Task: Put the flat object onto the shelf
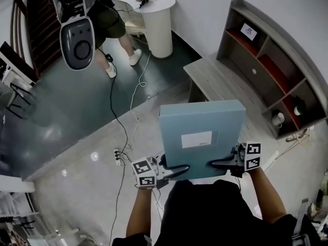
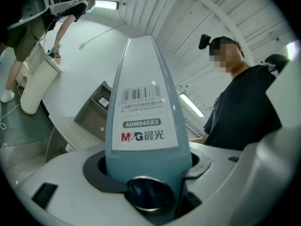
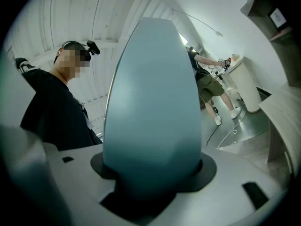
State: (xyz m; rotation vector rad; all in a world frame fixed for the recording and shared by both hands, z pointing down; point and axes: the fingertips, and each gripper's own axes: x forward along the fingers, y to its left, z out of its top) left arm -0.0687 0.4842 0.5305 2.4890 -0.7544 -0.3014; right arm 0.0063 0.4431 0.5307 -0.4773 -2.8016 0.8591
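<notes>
A flat light-blue box file (image 1: 200, 132) with a white label is held level in front of me, above the floor. My left gripper (image 1: 176, 169) is shut on its near edge at the left, and my right gripper (image 1: 221, 163) is shut on the same edge at the right. In the left gripper view the file's spine (image 2: 148, 112), with a barcode label, rises from between the jaws of that gripper (image 2: 148, 185). The right gripper view shows the file's plain edge (image 3: 153, 117) filling the right gripper (image 3: 153, 182). The grey shelf unit (image 1: 271, 70) with red boards stands ahead to the right.
A low grey wooden bench (image 1: 215, 81) sits before the shelf. A white mug (image 1: 278, 119) and a dark object occupy lower shelf compartments. A person stands at a white round table (image 1: 154, 9) far ahead. Cables (image 1: 120, 122) and a power strip (image 1: 119, 155) lie on the floor at the left.
</notes>
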